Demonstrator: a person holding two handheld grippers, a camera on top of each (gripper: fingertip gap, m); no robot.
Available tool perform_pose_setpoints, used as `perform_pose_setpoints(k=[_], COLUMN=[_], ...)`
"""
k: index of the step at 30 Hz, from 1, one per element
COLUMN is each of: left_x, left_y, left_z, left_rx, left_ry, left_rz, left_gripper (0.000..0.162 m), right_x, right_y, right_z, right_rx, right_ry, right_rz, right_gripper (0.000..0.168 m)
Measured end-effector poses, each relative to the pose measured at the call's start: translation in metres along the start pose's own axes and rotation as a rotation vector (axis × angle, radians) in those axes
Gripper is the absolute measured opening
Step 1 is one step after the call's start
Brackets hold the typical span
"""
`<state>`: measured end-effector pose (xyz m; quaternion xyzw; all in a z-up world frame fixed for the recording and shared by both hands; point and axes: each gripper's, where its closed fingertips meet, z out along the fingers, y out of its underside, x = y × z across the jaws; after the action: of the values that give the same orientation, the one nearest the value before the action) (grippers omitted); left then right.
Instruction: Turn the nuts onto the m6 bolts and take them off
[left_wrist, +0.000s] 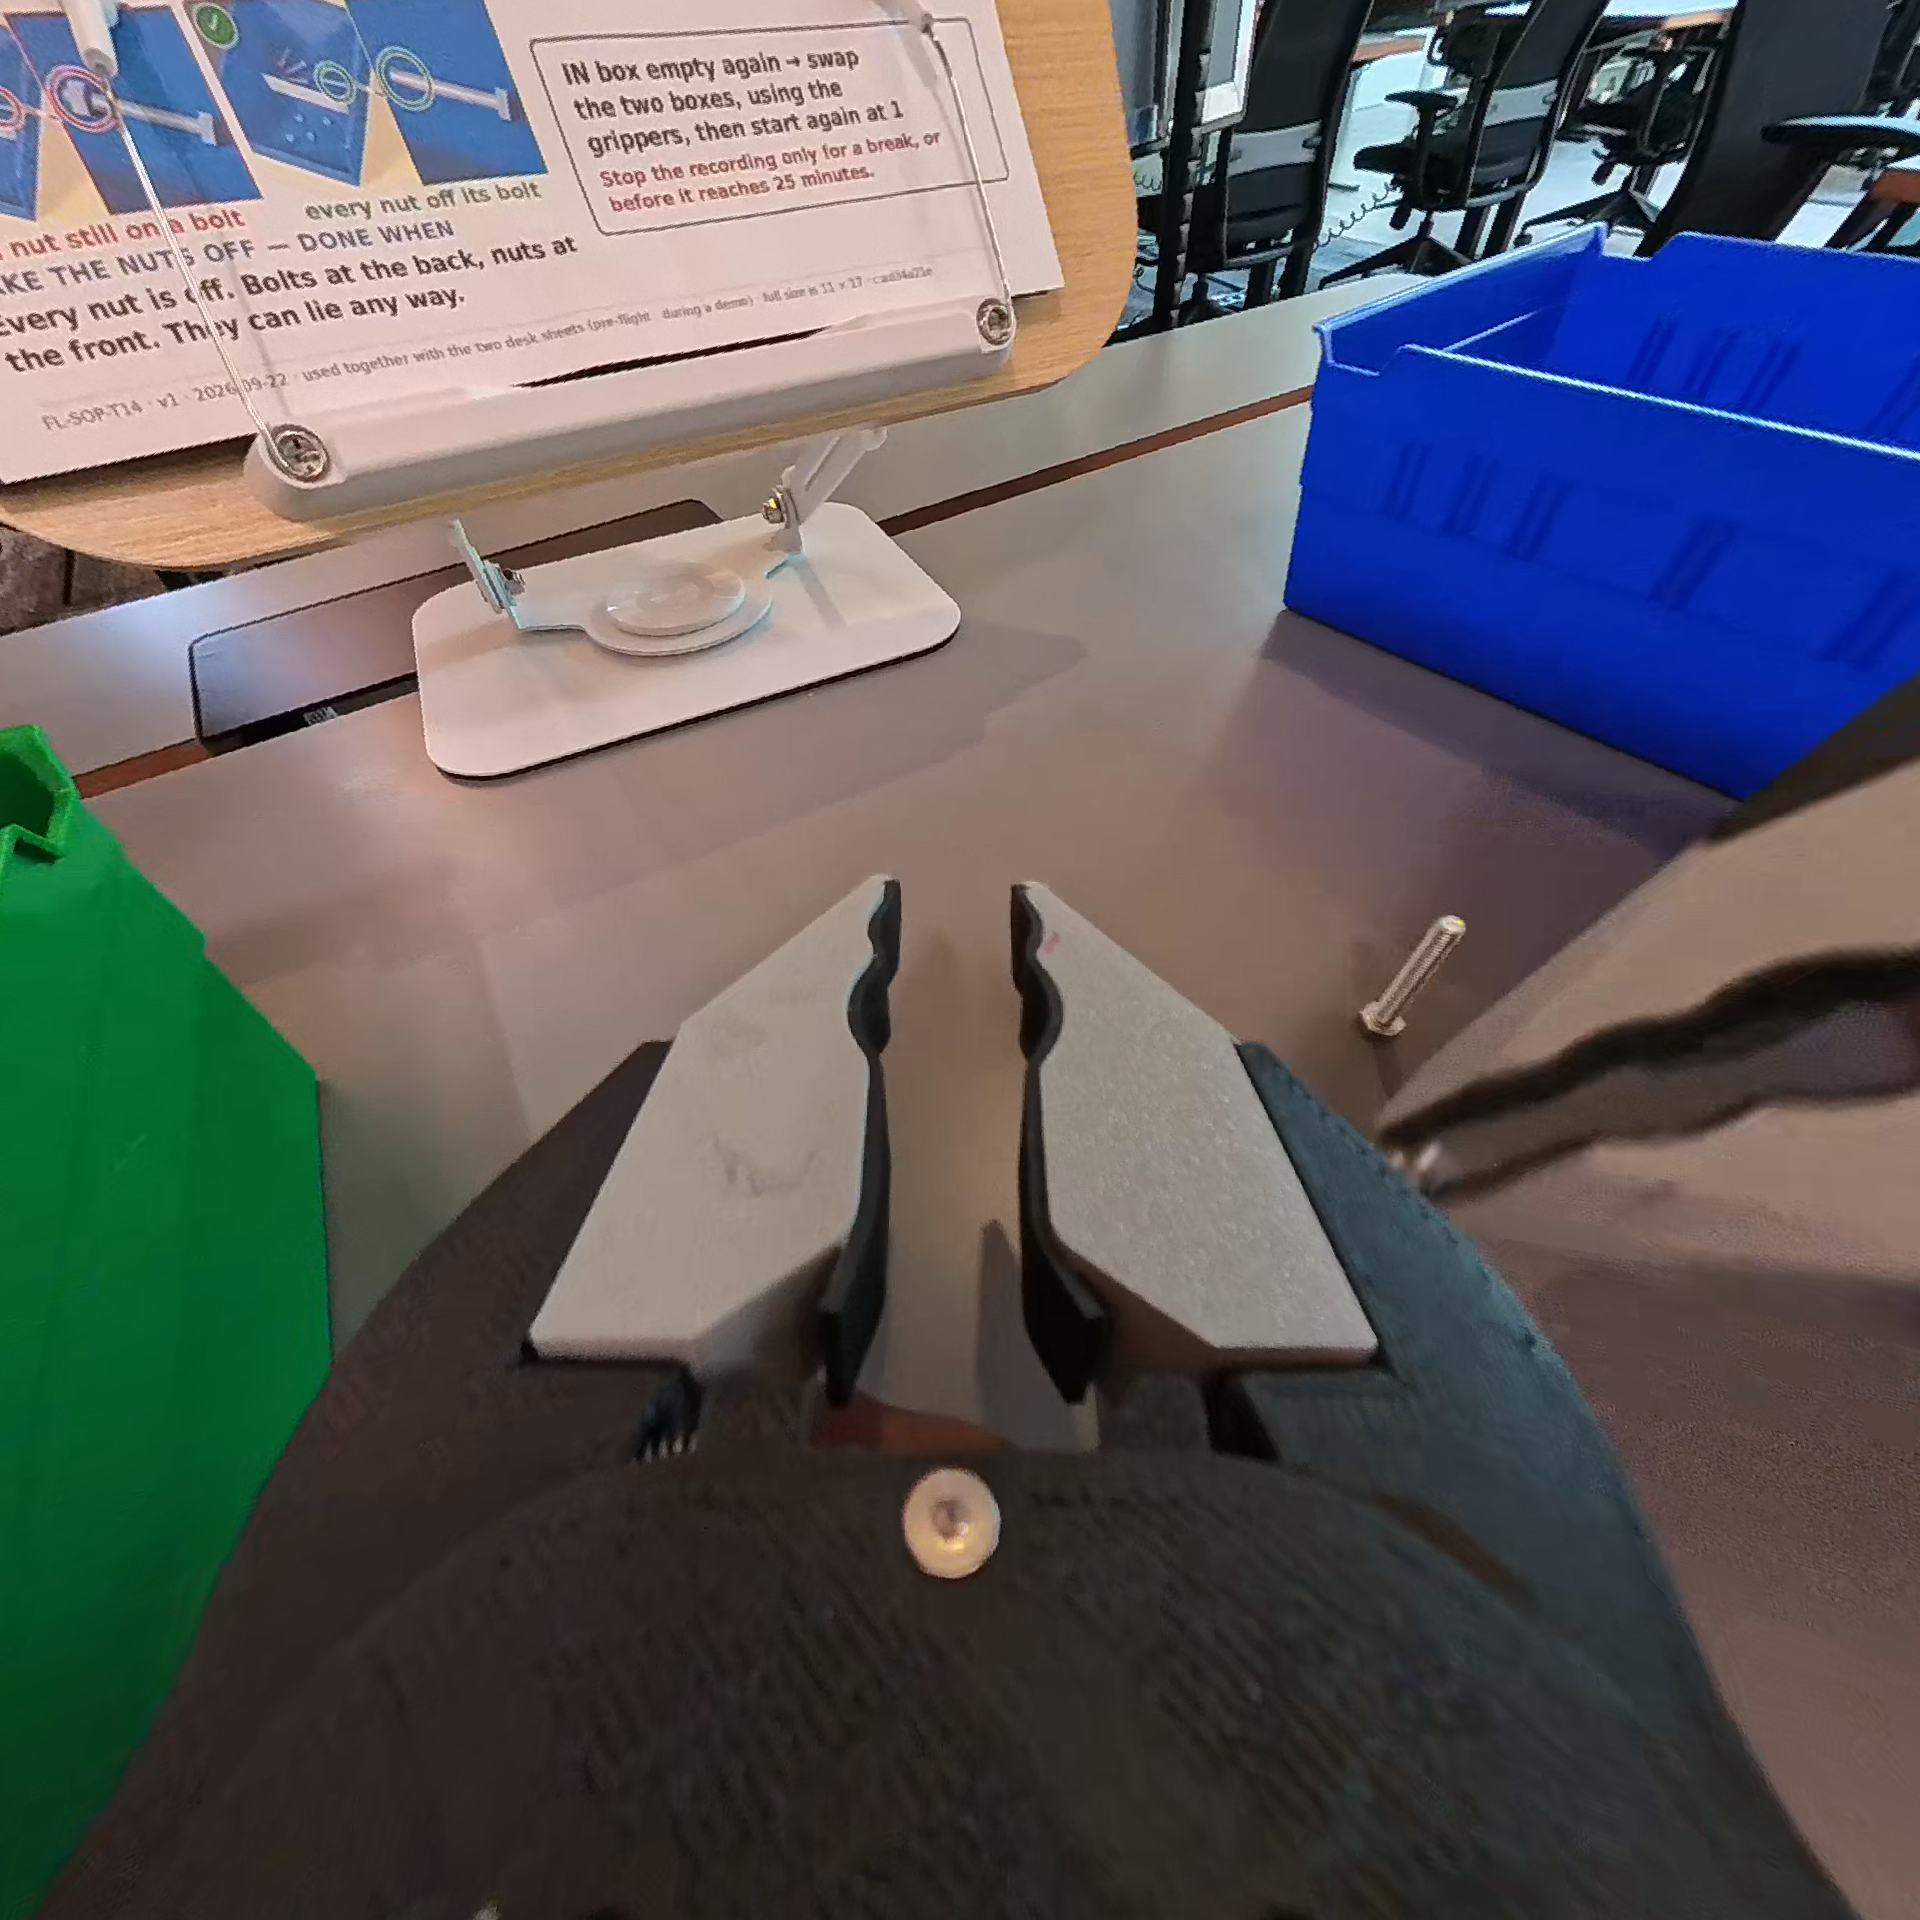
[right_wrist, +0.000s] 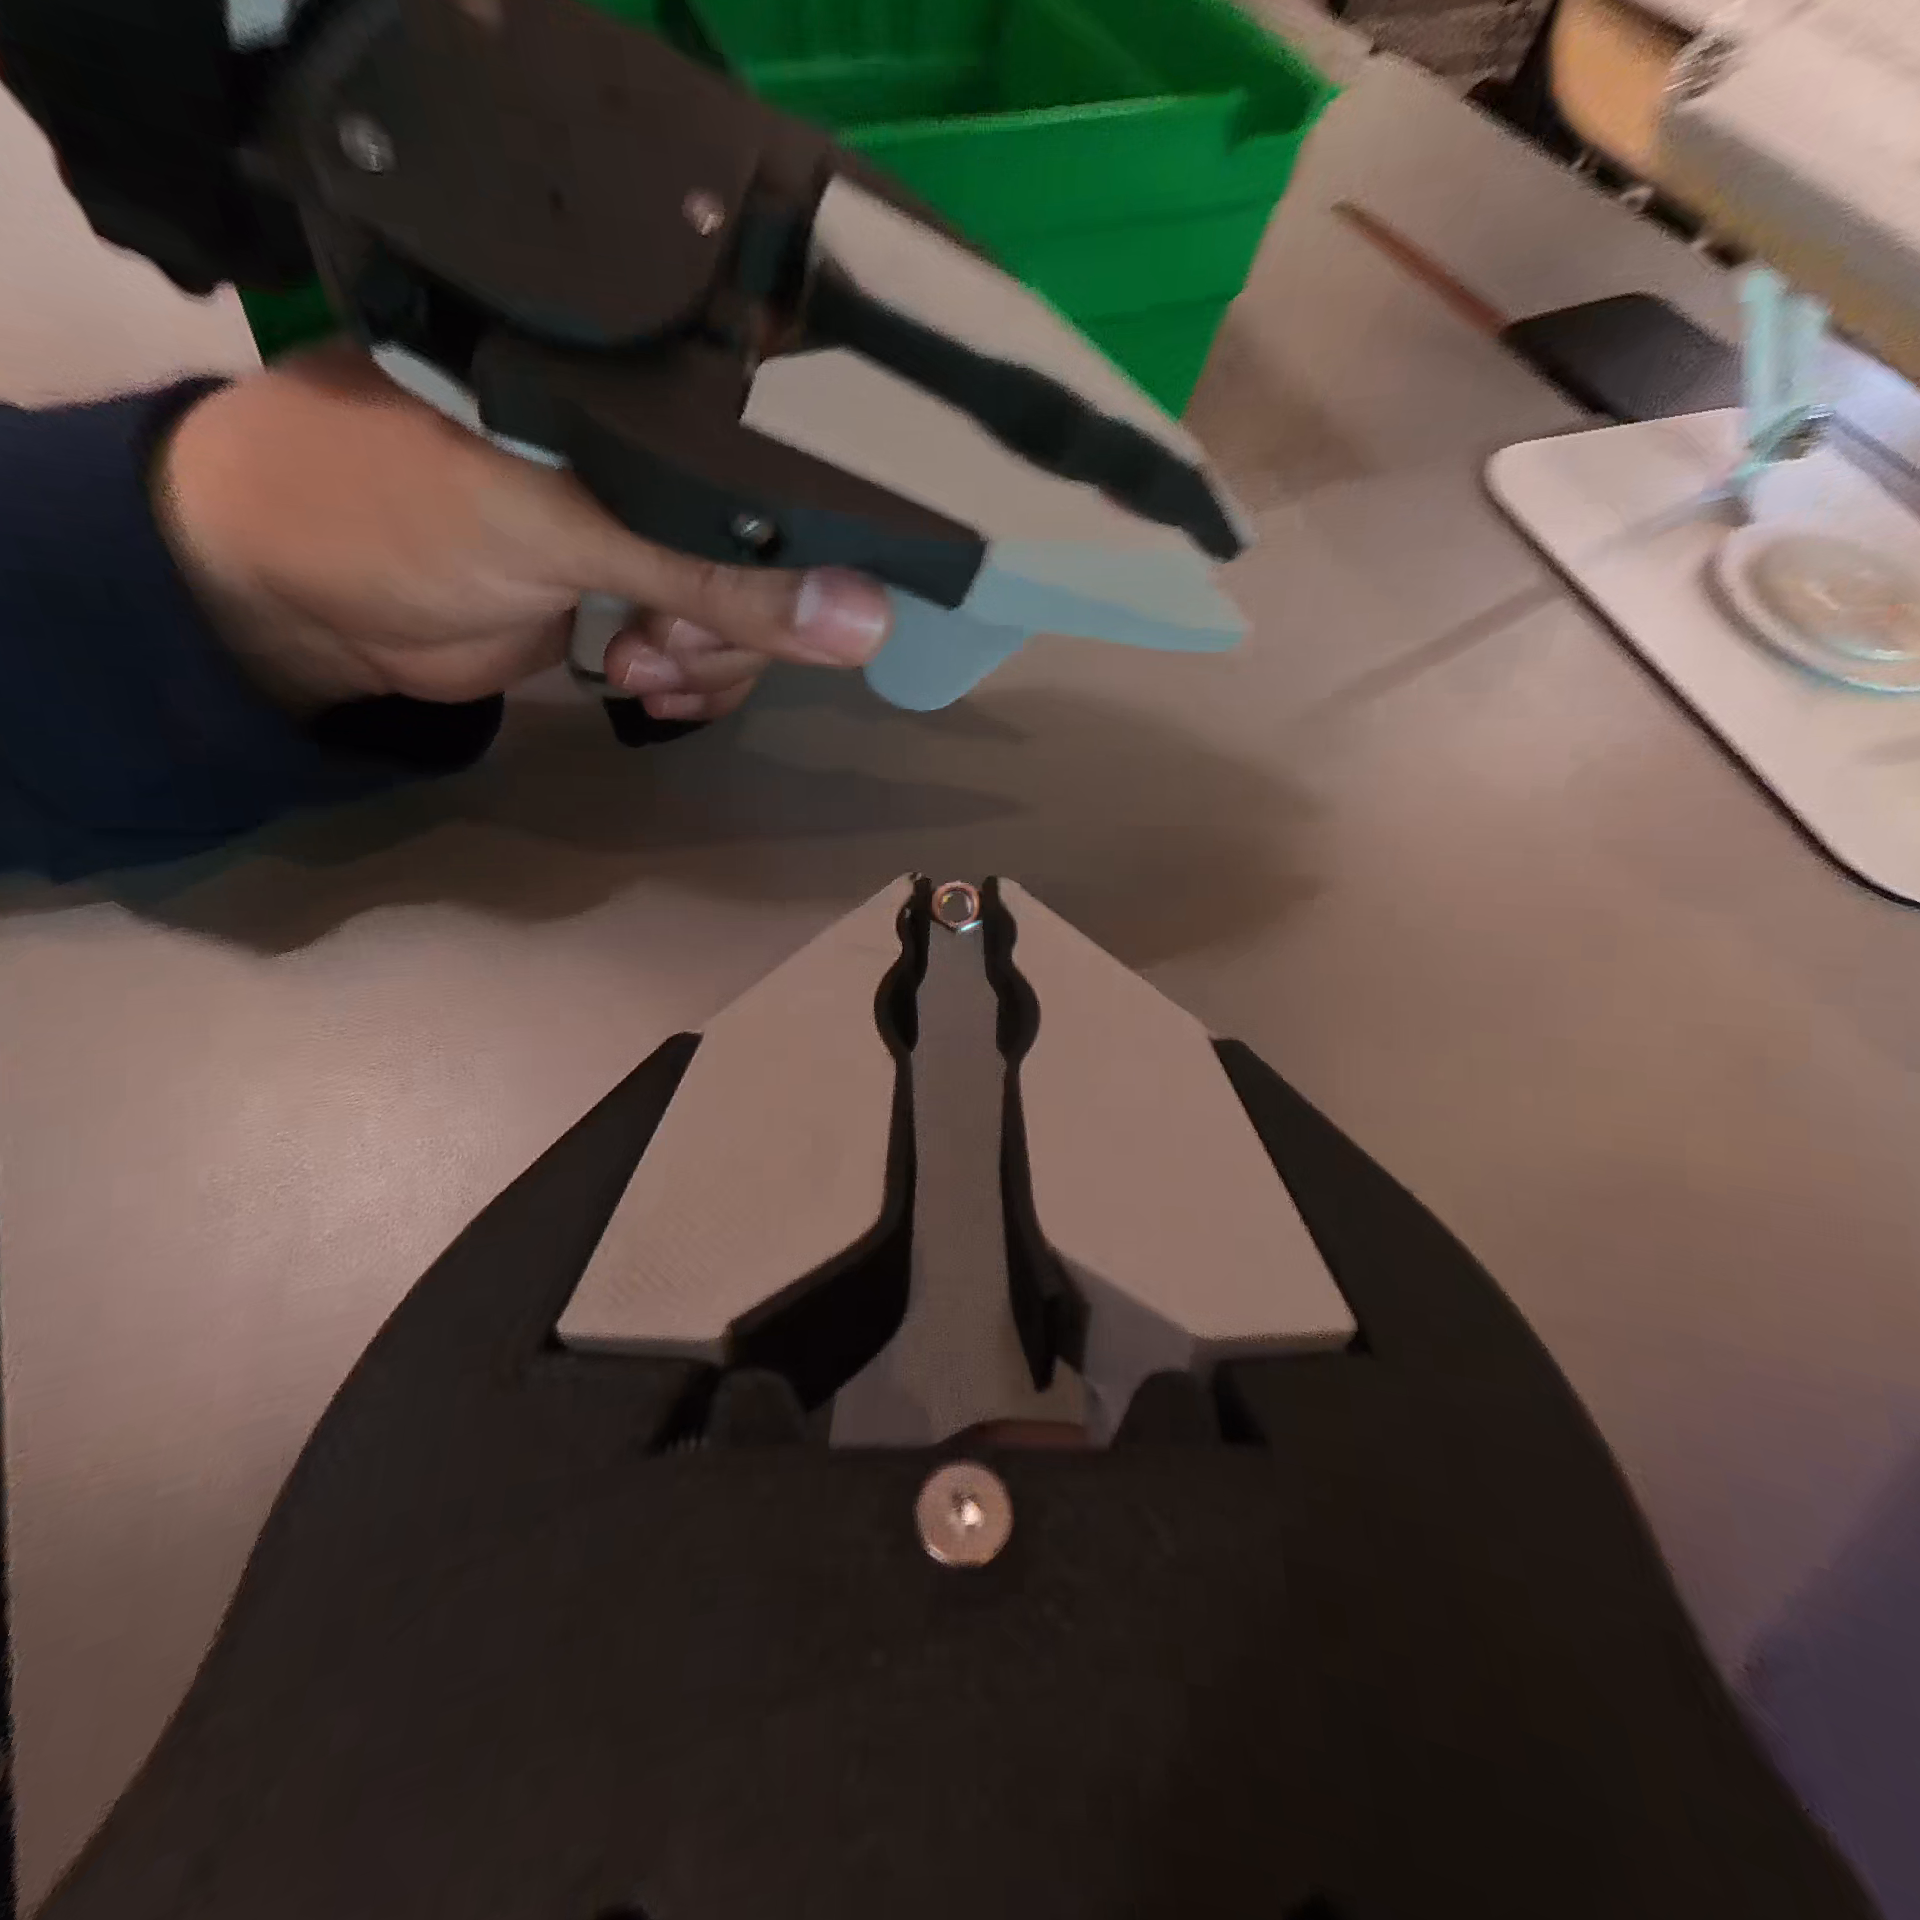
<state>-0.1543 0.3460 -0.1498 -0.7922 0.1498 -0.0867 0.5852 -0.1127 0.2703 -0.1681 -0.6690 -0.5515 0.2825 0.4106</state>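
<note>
A silver bolt (left_wrist: 1413, 977) lies on the grey table to the right of my left gripper (left_wrist: 956, 904), which is open and empty with a narrow gap between its fingertips. My right gripper (right_wrist: 954, 902) is shut on a small silver nut (right_wrist: 954, 904), held at its fingertips above the table. The right gripper also shows blurred at the right edge of the left wrist view (left_wrist: 1662, 1039), close to the bolt. The left gripper shows in the right wrist view (right_wrist: 1039, 468), held by a hand (right_wrist: 416, 551), above and left of the nut.
A blue bin (left_wrist: 1621, 520) stands at the back right. A green bin (left_wrist: 135, 1247) stands at the left and shows in the right wrist view (right_wrist: 1091, 166). A white stand (left_wrist: 686, 634) with an instruction sheet (left_wrist: 499, 208) stands at the back. My right fingertips sit around 9 cm from my left ones.
</note>
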Motion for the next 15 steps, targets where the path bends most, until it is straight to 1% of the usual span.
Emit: perform_pose_setpoints(k=[2, 3, 5, 6, 8, 10, 13, 15], left_x=[0.005, 0.009, 0.017, 0.021, 0.029, 0.036, 0.037, 0.038], left_y=[0.0, 0.001, 0.005, 0.007, 0.009, 0.01, 0.012, 0.012], left_z=[0.001, 0.002, 0.005, 0.006, 0.008, 0.008, 0.01, 0.01], left_rx=[0.002, -0.003, -0.017, -0.022, -0.027, -0.03, -0.038, -0.038], left_ry=[0.022, 0.04, 0.068, 0.081, 0.112, 0.142, 0.14, 0.144], left_rz=[0.007, 0.016, 0.04, 0.054, 0.074, 0.08, 0.095, 0.087], left_gripper=[0.019, 0.019, 0.019, 0.019, 0.02, 0.02, 0.02, 0.02], right_x=[0.011, 0.012, 0.01, 0.013, 0.017, 0.021, 0.025, 0.027], right_y=[-0.008, -0.009, -0.001, 0.005, 0.019, 0.039, 0.07, 0.084], right_z=[-0.022, -0.032, -0.044, -0.048, -0.05, -0.047, -0.038, -0.034], right_rx=[0.055, 0.071, 0.048, 0.026, -0.03, -0.121, -0.262, -0.323], right_ry=[0.003, -0.025, -0.091, -0.093, -0.076, -0.064, -0.046, -0.042], right_rz=[0.019, 0.017, 0.026, 0.031, 0.004, -0.018, -0.015, -0.011], right_gripper=[0.006, 0.006, 0.006, 0.006, 0.006, 0.007, 0.006, 0.007])
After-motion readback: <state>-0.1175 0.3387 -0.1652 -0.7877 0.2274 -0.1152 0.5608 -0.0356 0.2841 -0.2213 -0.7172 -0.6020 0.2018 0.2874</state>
